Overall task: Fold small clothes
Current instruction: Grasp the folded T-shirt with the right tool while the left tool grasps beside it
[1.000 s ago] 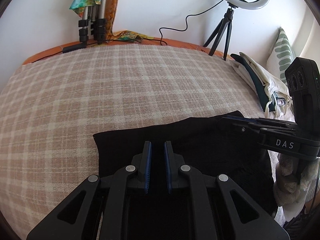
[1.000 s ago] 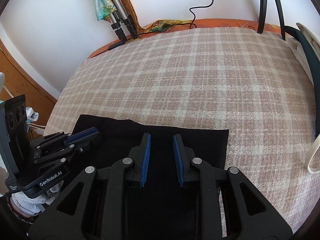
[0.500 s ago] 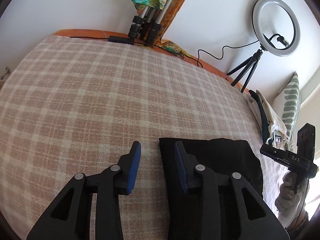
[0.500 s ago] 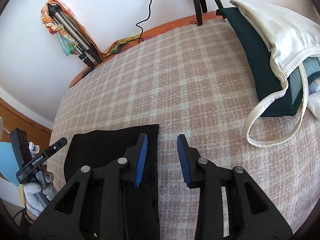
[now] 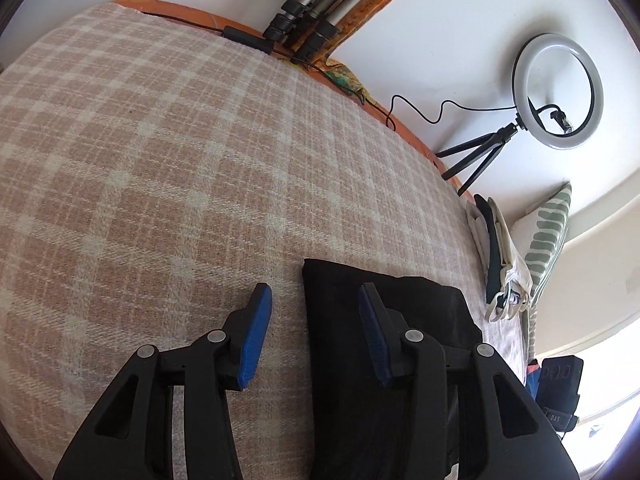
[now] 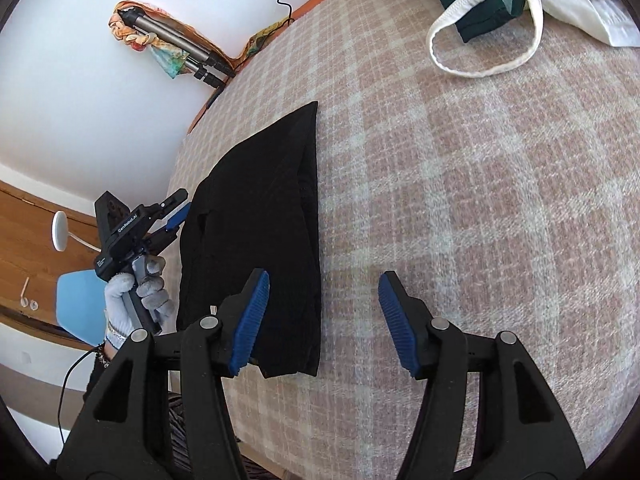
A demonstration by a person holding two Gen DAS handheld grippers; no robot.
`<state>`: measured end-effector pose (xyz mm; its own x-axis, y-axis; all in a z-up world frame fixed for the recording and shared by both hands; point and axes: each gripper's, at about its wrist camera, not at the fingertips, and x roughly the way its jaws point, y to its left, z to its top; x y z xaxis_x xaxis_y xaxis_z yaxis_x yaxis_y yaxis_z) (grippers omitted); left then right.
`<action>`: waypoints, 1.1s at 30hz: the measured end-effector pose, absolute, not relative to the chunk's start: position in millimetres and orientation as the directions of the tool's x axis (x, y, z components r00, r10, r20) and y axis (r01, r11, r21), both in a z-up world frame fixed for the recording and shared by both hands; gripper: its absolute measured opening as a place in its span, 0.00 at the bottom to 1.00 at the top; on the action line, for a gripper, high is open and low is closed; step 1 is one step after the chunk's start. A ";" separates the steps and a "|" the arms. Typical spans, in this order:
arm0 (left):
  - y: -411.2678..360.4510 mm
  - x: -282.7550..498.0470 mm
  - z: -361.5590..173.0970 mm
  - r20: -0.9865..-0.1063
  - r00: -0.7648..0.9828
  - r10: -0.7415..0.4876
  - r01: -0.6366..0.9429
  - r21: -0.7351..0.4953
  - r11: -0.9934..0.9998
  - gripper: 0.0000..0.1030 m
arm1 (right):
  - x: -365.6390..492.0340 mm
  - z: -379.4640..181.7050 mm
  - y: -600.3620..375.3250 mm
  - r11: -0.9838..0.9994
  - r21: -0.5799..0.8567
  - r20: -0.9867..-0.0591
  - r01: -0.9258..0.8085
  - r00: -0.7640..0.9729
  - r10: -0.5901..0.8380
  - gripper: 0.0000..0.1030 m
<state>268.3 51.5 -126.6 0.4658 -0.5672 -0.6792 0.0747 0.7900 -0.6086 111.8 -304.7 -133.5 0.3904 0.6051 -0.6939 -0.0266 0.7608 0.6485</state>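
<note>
While the folded black garment (image 6: pixel 256 232) lies flat on the plaid bed (image 6: pixel 460 208), both your grippers have just been opening with nothing clamped: your left gripper (image 5: pixel 312 332) straddles its left edge, and your right gripper (image 6: pixel 320 320) hangs over its right edge.

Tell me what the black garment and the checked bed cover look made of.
Black garment: a soft matte fabric, possibly a fine knit; it lies limp in flat folded layers without shine. Checked bed cover: a coarse woven cloth, maybe wool or cotton; its pink and cream threads show a visible weave.
</note>
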 end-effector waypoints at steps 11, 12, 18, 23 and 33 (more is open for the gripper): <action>30.7 276.8 -127.5 -0.654 0.451 -0.608 0.134 -0.624 0.770 0.42 | 113.1 -146.0 -280.3 0.667 0.744 -0.618 -0.042 0.337 0.710 0.58; 28.5 277.1 -127.1 -0.655 0.450 -0.607 0.140 -0.619 0.773 0.42 | 113.8 -147.3 -279.6 0.655 0.755 -0.608 -0.039 0.334 0.721 0.58; 17.0 278.5 -126.2 -0.664 0.439 -0.605 0.179 -0.595 0.783 0.35 | 126.8 -147.3 -265.3 0.639 0.768 -0.594 -0.039 0.328 0.734 0.58; 2.4 275.7 -126.8 -0.690 0.436 -0.578 0.219 -0.542 0.812 0.05 | 133.7 -146.1 -244.9 0.705 0.707 -0.659 -0.056 0.309 0.686 0.23; -9.4 258.6 -94.3 -0.661 0.541 -0.520 0.301 -0.425 0.854 0.04 | 121.4 -115.3 -222.3 0.858 0.495 -0.772 -0.134 0.384 0.506 0.09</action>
